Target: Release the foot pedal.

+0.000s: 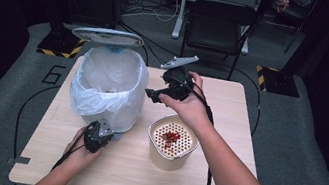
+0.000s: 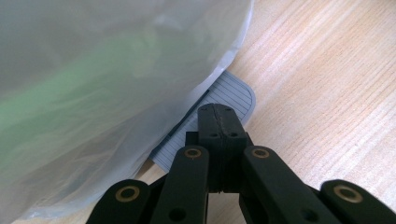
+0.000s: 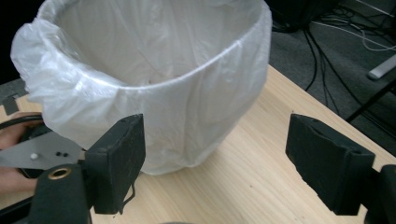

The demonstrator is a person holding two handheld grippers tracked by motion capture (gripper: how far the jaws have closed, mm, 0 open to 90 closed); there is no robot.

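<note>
work in hand: a pedal bin [image 1: 109, 86] lined with a white plastic bag [image 3: 154, 93] stands at the far left of the desk [image 1: 218, 182], its lid [image 1: 108, 36] tipped up and back; beside it a cream pot [image 1: 171, 147] carries a perforated insert with red scraps [image 1: 171, 138] on top.
left gripper [image 2: 217, 122]: jaws together with nothing between them, tips pressed down on the ribbed grey pedal [image 2: 229, 95] at the foot of the bin; I take this as what keeps the lid open.
right gripper [image 3: 215, 163]: jaws apart and empty, held above the desk just to the right of the bin, pointing at its bagged wall.
where the bin lies: straight ahead of the right gripper and close, mouth a little higher than the jaws; in the high view the gripper [image 1: 169, 89] is level with the bin's upper half.
where the pot lies: nearer the person than the right gripper, just under the right forearm, well apart from the left gripper.
nearer hand: the right hand [image 1: 189, 108] is the one free and between bin and pot; the left hand [image 1: 81, 152] is tied to the pedal.
axis: bin and pot both stand upright; the pedal sticks out towards the person's side.
likely turn: scraps would travel from the pot leftwards and up into the bin's mouth.
counts: one bin, one bag, one lid, one pedal, one pot, one small heap of scraps whose pieces are too small to count, two grippers.
</note>
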